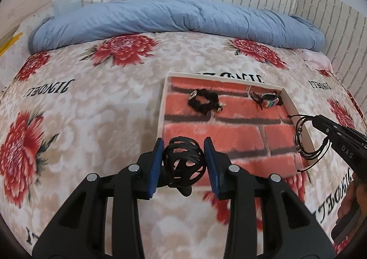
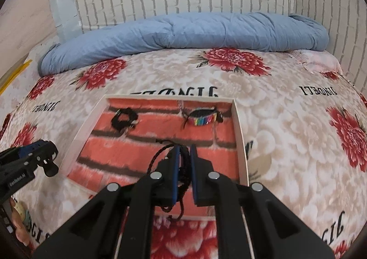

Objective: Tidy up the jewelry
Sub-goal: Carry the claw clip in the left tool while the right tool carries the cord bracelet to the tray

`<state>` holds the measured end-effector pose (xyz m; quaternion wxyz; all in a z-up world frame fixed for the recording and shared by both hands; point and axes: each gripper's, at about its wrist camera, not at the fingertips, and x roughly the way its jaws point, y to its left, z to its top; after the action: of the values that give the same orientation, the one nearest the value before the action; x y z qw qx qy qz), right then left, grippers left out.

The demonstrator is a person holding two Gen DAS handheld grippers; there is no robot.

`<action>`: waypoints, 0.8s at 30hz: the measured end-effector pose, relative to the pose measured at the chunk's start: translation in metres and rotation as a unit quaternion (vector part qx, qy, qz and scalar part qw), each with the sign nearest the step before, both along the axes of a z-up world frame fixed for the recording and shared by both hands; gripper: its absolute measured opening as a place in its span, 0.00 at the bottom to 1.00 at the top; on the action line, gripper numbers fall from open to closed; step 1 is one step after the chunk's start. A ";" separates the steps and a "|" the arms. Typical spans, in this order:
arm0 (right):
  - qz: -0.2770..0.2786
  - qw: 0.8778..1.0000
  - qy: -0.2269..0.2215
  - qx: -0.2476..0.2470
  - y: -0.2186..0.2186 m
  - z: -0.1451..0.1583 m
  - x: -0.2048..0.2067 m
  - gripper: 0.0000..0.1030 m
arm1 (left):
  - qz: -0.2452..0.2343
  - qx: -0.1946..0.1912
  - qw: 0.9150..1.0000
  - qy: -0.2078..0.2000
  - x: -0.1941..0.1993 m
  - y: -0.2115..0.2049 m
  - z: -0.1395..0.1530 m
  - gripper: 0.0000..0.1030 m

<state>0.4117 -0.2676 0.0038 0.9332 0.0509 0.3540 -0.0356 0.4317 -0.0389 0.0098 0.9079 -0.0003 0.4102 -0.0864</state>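
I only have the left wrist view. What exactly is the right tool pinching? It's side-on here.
Observer: The right tool is shut on a black cord bracelet, clamped between the blue pads, over the tray.
Operator: Any slack hanging?
Observer: Yes, a loose cord end dangles below the pads.
Operator: Rainbow bracelet's shape?
Observer: The rainbow bracelet lies as an open loop by the tray's far wall.

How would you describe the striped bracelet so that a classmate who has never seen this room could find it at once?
On the flowered bedspread lies a shallow white-rimmed tray lined with a red brick pattern. The rainbow-striped bracelet sits at its far right corner. Its neighbour, the black bracelet at the far left, is plain black.
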 end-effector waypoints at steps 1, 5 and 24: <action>-0.002 1.000 -0.001 -0.001 -0.003 -0.001 0.006 0.09 | -0.001 0.000 1.000 0.001 0.005 -0.004 -0.001 0.34; -0.008 1.000 0.002 -0.005 -0.014 -0.009 0.027 0.09 | -0.006 0.001 1.000 0.009 0.032 -0.022 -0.014 0.34; -0.026 0.999 0.042 -0.009 -0.034 -0.074 0.094 0.09 | -0.005 0.041 0.998 0.040 0.108 -0.061 -0.066 0.34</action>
<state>0.5056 -0.3012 -0.0702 0.9168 0.0498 0.3908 -0.0652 0.5400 -0.0994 -0.0561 0.8897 0.0360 0.4490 -0.0739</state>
